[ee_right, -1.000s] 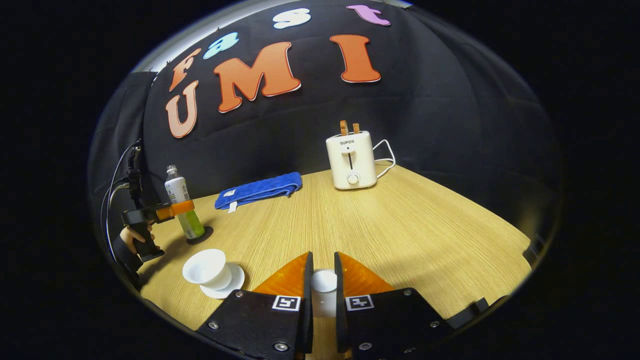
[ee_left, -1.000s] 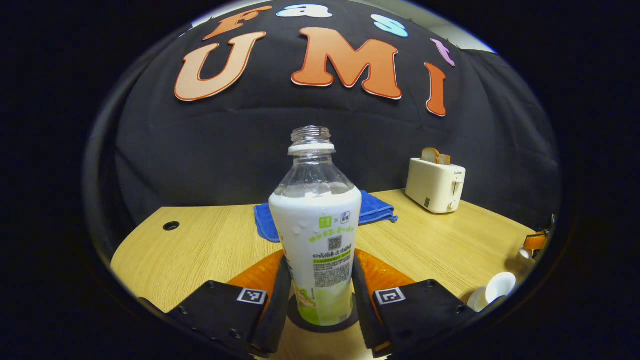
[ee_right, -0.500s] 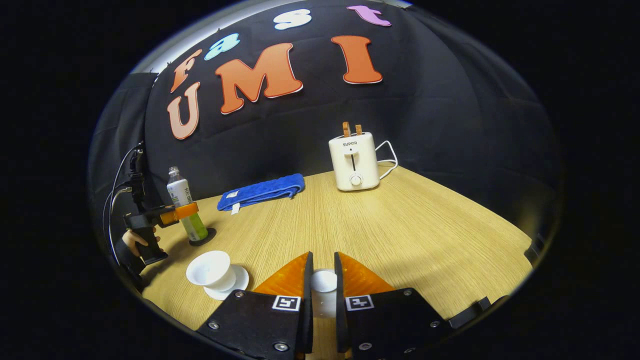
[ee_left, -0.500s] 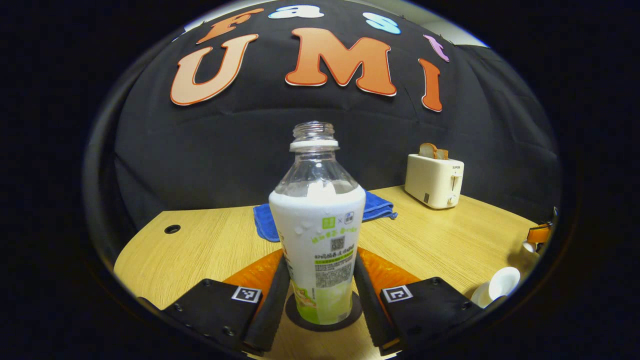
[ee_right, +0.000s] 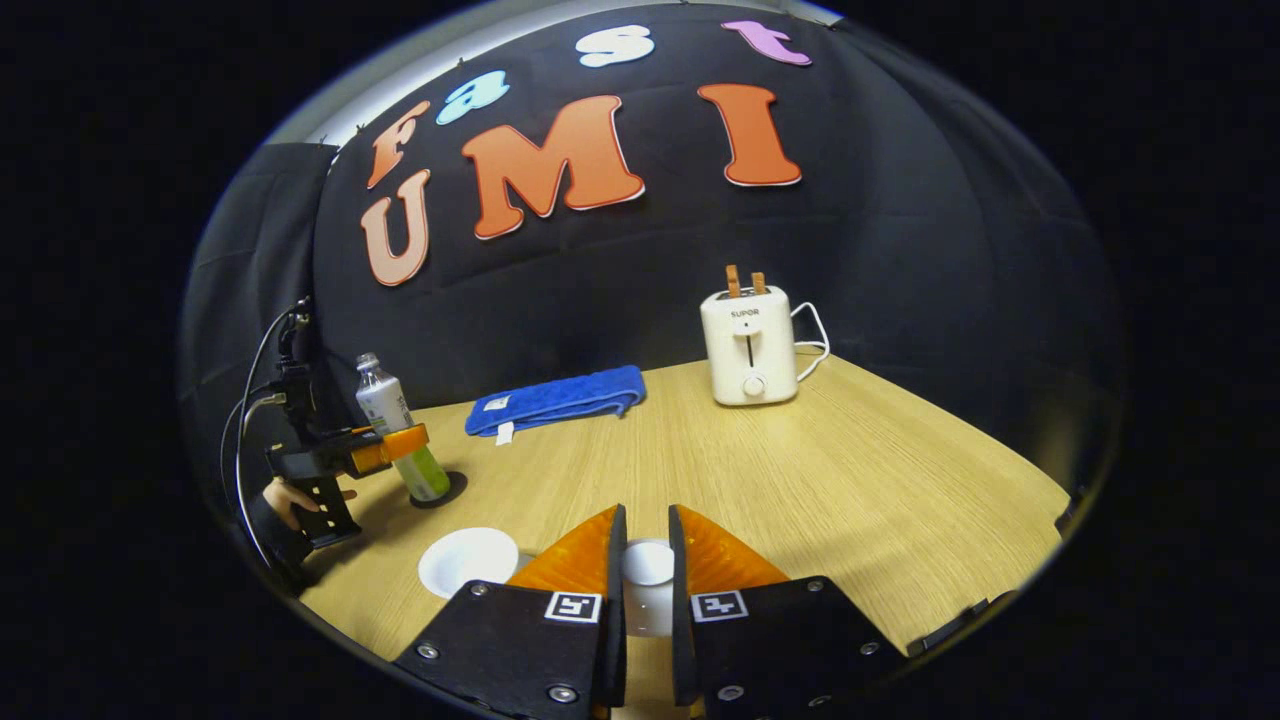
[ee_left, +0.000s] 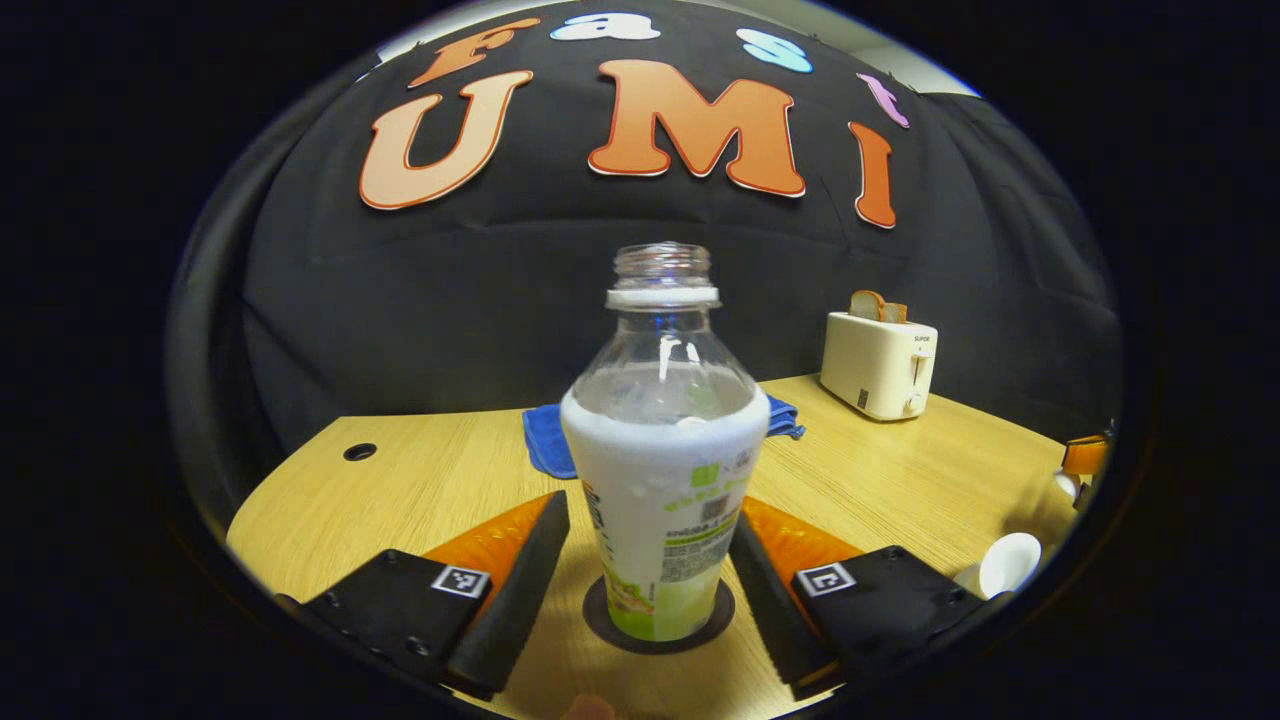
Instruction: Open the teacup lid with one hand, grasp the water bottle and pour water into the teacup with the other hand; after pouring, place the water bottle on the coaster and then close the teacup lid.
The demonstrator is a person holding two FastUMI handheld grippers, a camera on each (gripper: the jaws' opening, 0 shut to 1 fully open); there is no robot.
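In the left gripper view the left gripper (ee_left: 650, 575) is level with the table (ee_left: 420, 490), its fingers spread wide on either side of the water bottle (ee_left: 665, 480) with a clear gap on both sides, so it has let go. The bottle stands upright, uncapped, on the dark round coaster (ee_left: 605, 625), just ahead of the fingers. In the right gripper view the same gripper appears far left, held by a hand (ee_right: 290, 495) whose sleeve is cut off at the edge.

The right gripper (ee_right: 647, 585) is held low over the near part of the table, pointing toward the far wall, and is clenched on the white teacup lid (ee_right: 648, 565); both fingers press its sides, and the lid's lower part is hidden between them.

The teacup (ee_right: 468, 560) sits open near the left finger of the right gripper, partly hidden behind it; its saucer cannot be made out there. In the left gripper view the cup (ee_left: 1005, 562) is cropped at the right edge.

Farther back lie a blue towel (ee_right: 555, 400) and a cream toaster (ee_right: 750, 345) holding bread.
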